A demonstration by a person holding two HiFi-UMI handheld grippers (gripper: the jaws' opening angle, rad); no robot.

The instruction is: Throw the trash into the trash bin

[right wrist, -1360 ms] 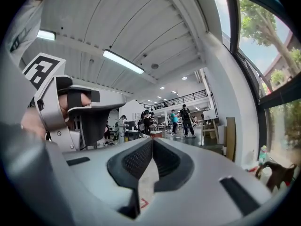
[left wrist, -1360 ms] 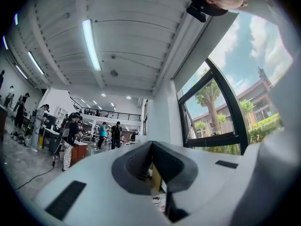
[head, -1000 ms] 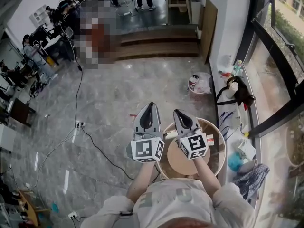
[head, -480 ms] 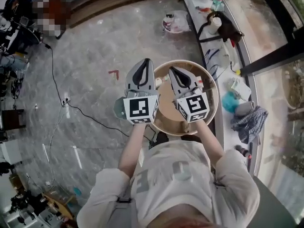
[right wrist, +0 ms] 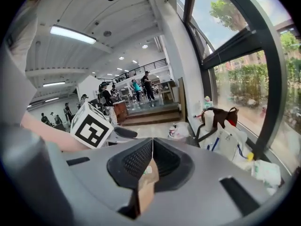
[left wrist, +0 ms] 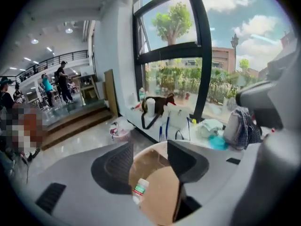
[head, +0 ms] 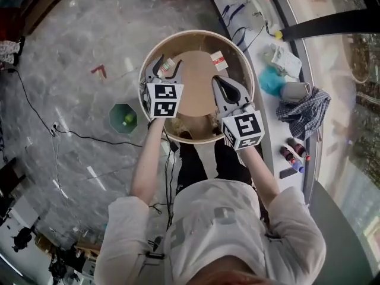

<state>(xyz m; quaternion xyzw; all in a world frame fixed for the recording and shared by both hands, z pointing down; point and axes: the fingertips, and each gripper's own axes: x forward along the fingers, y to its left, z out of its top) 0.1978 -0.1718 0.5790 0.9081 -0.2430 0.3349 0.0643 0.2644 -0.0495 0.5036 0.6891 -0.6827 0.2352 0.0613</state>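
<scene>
A big open office hall: polished stone floor, tall windows, wooden steps, a mezzanine railing.

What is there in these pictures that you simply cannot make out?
Head view: what lies in the green trash bin; too small.
Left gripper view: the print on the small bottle; blurred and tiny.
Head view: the print on the packet on the round table; too small.
Right gripper view: most of the table; the shut right gripper covers it.
</scene>
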